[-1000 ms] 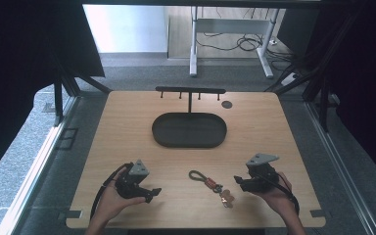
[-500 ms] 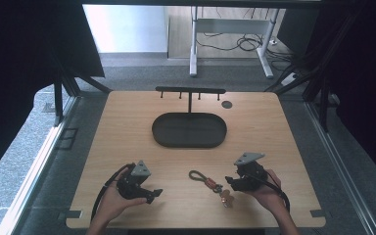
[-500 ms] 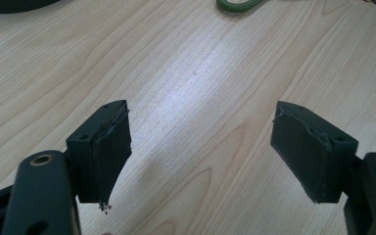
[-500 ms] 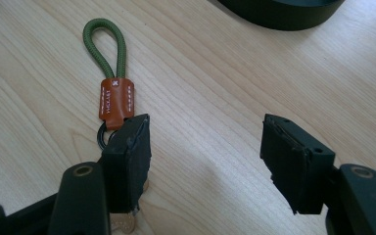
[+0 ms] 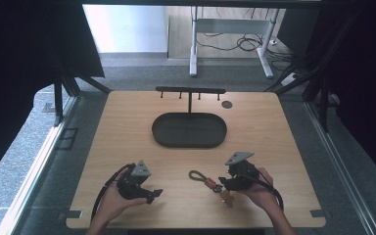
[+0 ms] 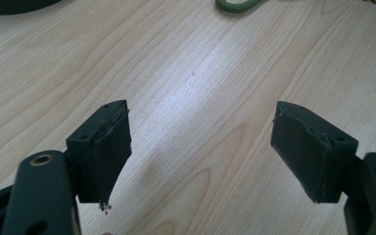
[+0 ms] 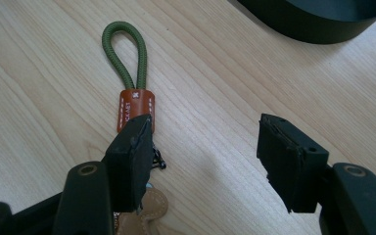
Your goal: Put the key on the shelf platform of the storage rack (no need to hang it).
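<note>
A keychain lies on the wooden table near its front edge. It has a green cord loop, an orange leather band and a tan leather tag. My right gripper is open right beside it. Its left jaw sits over the clasp just below the band, and the right jaw stands over bare wood. Further left, my left gripper is open over bare table. The green cord's end shows at the top edge of the left gripper view.
A black oval tray sits mid-table. Behind it stands a black rack with hooks, and a small dark disc lies to the right of the rack. Bare wood lies between the tray and the grippers.
My right gripper has moved left and slightly forward, up to the keychain, and its left jaw now covers the clasp. The left gripper has barely shifted.
</note>
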Tool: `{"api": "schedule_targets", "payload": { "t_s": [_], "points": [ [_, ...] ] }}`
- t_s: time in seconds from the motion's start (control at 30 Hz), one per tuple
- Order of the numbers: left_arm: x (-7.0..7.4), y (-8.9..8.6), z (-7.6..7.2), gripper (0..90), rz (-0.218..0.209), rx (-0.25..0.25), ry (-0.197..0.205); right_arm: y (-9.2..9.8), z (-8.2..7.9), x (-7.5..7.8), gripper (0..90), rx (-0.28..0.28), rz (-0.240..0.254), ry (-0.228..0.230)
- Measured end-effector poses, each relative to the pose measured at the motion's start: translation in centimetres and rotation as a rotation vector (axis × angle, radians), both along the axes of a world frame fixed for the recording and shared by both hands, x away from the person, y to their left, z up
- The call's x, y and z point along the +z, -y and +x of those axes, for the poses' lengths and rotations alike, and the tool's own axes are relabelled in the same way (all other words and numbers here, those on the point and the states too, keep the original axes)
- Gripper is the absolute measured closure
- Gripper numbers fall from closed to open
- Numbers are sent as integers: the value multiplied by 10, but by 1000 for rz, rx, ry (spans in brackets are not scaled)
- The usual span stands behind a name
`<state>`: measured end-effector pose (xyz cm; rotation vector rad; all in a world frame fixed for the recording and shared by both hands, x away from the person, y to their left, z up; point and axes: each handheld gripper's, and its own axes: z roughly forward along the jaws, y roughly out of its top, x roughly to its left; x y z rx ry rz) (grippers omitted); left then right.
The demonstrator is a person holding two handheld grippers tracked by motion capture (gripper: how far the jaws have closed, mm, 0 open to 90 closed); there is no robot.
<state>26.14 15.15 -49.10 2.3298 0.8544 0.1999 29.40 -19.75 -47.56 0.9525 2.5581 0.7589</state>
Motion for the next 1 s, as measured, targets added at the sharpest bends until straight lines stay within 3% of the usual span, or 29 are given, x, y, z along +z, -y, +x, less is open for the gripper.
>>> {"api": "schedule_targets", "payload": {
  "t_s": [1.0],
  "points": [
    [-3, 4, 0, 234, 10, -12, -9, -29, 7, -6, 414, 63, -29, -56]
  ]
}}
